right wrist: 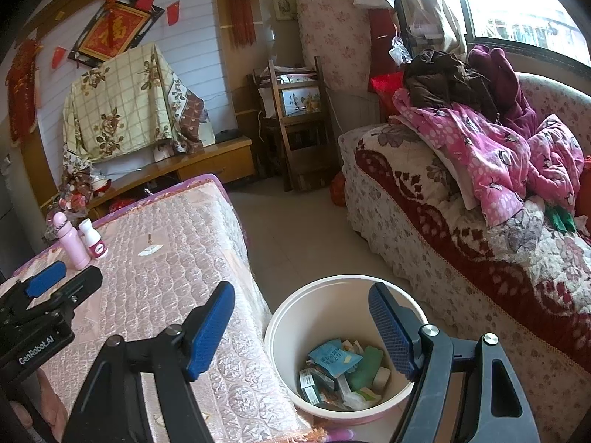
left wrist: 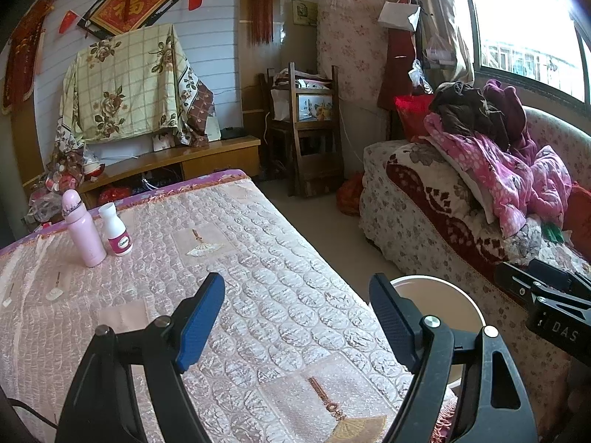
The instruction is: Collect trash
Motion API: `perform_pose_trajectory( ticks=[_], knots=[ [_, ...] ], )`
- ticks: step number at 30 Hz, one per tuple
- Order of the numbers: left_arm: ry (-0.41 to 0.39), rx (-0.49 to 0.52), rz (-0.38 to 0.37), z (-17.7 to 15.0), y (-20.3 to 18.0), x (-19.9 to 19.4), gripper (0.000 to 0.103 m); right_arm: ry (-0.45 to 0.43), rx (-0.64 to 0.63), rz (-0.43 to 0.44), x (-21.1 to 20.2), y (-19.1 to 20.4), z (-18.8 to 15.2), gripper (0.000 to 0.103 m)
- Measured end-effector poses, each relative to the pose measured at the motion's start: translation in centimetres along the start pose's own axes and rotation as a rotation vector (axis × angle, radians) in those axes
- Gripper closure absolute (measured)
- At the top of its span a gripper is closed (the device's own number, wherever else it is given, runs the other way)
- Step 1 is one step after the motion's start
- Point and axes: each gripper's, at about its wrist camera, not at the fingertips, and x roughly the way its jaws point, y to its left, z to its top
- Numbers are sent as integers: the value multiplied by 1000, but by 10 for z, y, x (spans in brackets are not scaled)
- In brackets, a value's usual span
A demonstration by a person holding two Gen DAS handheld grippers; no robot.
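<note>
gaping empty – both tongs [left wrist: 297,319] [right wrist: 301,326] – bin [right wrist: 332,288] of trash [right wrist: 341,373] below

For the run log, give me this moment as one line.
left gripper: open, empty | right gripper: open, empty | bin: holds trash | table: two bottles

Black claw [left wrist: 297,317] frames, blue ribbed pads [left wrist: 201,321] (silver screws)

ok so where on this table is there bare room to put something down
Nearly all of the quilted table cover is free, from the near edge up to the pink bottle and white bottle at the far left corner. The sofa is crowded with clothes, and the bin holds trash.
</note>
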Motion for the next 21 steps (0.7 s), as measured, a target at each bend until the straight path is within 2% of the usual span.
perform_pose_trajectory(
  ticks=[16,21],
  knots=[
    [12,-1,-19,-3,1,4,22,10,1,-7,3,0,-3,25],
    [-6,20,-11,-5,3,3,22,22,-7,-9,6,4,-5,25]
  ],
)
